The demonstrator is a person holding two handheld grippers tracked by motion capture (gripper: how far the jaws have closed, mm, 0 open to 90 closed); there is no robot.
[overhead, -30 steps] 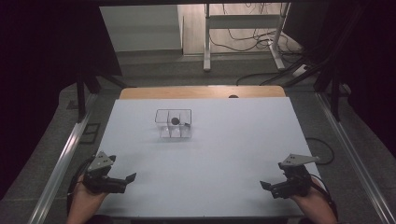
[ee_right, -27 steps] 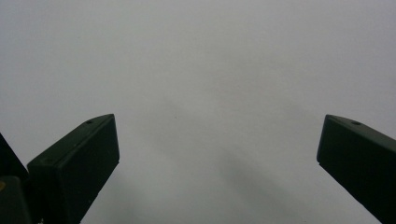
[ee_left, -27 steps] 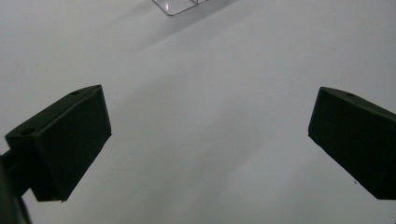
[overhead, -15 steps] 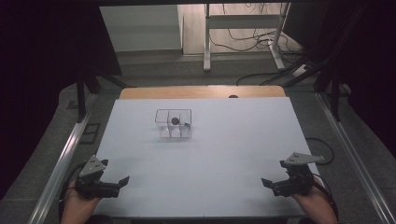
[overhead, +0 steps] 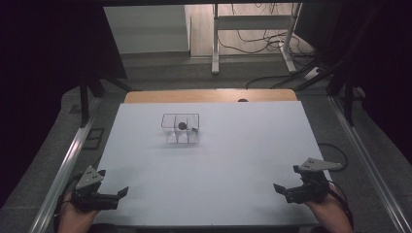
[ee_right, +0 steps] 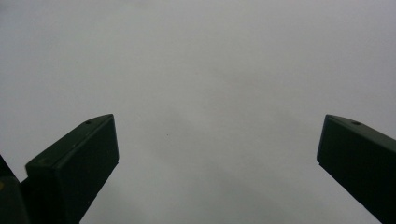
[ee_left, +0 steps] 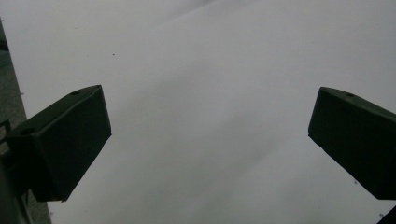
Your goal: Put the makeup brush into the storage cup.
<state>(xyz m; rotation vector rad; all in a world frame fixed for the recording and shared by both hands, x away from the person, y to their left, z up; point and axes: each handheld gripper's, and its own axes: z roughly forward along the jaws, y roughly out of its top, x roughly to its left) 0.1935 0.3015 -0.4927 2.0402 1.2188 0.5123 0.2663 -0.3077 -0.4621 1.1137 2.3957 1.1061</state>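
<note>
A small clear box point(overhead: 180, 128) with dividers stands on the white table point(overhead: 218, 160), left of centre toward the back. A dark round thing point(overhead: 182, 125) lies in one of its rear compartments. My left gripper point(overhead: 121, 192) rests at the table's front left corner, open, with nothing between its jaws. In the left gripper view its gripper point(ee_left: 210, 140) faces bare white tabletop. My right gripper point(overhead: 278, 188) sits at the front right corner, open and empty. The right gripper view has that gripper point(ee_right: 217, 154) over plain white surface.
A wooden strip point(overhead: 209, 95) runs along the table's far edge. Metal rails point(overhead: 63, 167) flank both sides. Beyond the table stand a stand's legs point(overhead: 216, 43) and loose cables point(overhead: 262, 39) on the floor.
My left gripper has drawn back toward the front left corner and lower in the view. The right gripper has shifted slightly back and outward. The box has not moved.
</note>
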